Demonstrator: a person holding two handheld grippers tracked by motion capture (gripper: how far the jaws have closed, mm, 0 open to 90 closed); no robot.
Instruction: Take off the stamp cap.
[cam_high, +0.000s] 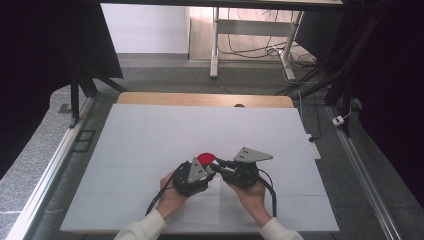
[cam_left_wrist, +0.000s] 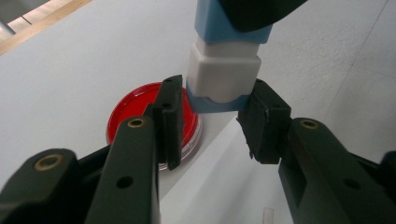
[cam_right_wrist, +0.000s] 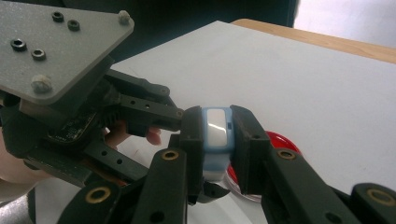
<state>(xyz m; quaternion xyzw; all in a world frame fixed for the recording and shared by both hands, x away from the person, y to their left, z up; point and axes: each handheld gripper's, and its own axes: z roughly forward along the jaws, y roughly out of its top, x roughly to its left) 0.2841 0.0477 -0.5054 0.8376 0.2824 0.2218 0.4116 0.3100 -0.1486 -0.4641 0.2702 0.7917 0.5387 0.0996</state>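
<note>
Gripping one blue-white block (cam_right_wrist: 216, 135): right gripper (cam_right_wrist: 215, 140); left gripper (cam_left_wrist: 212, 116) fingers apart; one red dish (cam_high: 205, 158).

Left gripper (cam_high: 210, 169): black body, grey three-cornered plate on top, black cable trailing back beside wrist. Right gripper (cam_high: 216, 163): same black build, grey three-cornered plate, black cable looping back past hand. Left hand (cam_high: 171, 196) and right hand (cam_high: 252, 196) bare; white sleeves (cam_high: 142, 228) at both wrists. Jaws black, flat-linked arms with brass-coloured rivets (cam_left_wrist: 136, 122) at pivots and small round holes. Plate (cam_right_wrist: 56, 44) carries black screws and pale studs. Dark ridged pads (cam_left_wrist: 169, 119) on jaw faces.
</note>
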